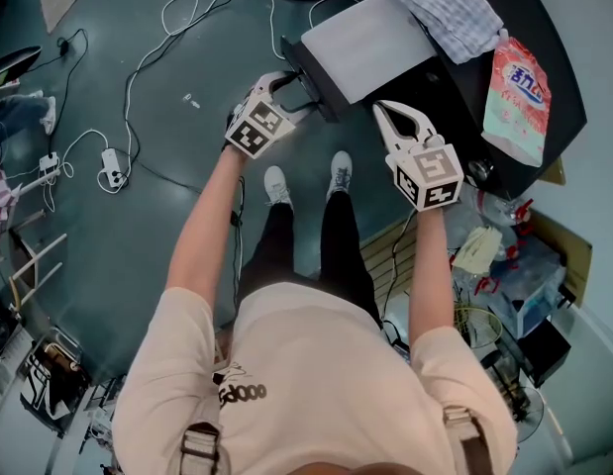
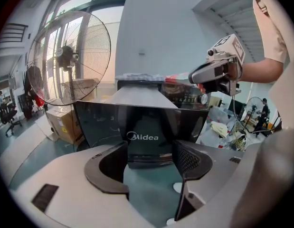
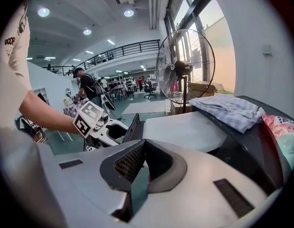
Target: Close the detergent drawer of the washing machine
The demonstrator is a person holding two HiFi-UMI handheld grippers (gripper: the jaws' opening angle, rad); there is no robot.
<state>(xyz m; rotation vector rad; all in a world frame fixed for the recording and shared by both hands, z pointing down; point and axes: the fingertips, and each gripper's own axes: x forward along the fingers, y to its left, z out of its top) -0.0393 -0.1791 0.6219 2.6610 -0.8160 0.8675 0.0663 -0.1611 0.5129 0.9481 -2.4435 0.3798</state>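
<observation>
The detergent drawer [image 1: 363, 44] stands pulled out from the black washing machine [image 1: 544, 67]. It has a white top and a dark front panel [image 2: 142, 127] with a Midea logo. My left gripper [image 1: 289, 89] [image 2: 151, 163] is at that front panel, open, its jaws either side of the panel's lower lip with gaps showing. My right gripper [image 1: 393, 117] [image 3: 143, 151] hovers to the drawer's right, shut with nothing in it. The left gripper view shows the right gripper [image 2: 215, 75], and the left gripper [image 3: 101, 125] shows in the right gripper view.
A checked cloth [image 1: 445, 8] and a pink detergent pouch [image 1: 519, 87] lie on the machine's top. Cables and a power strip [image 1: 111, 169] trail over the floor at left. A large fan [image 2: 71, 56] and a cardboard box [image 2: 63, 125] stand beyond. Clutter [image 1: 504, 255] sits at right.
</observation>
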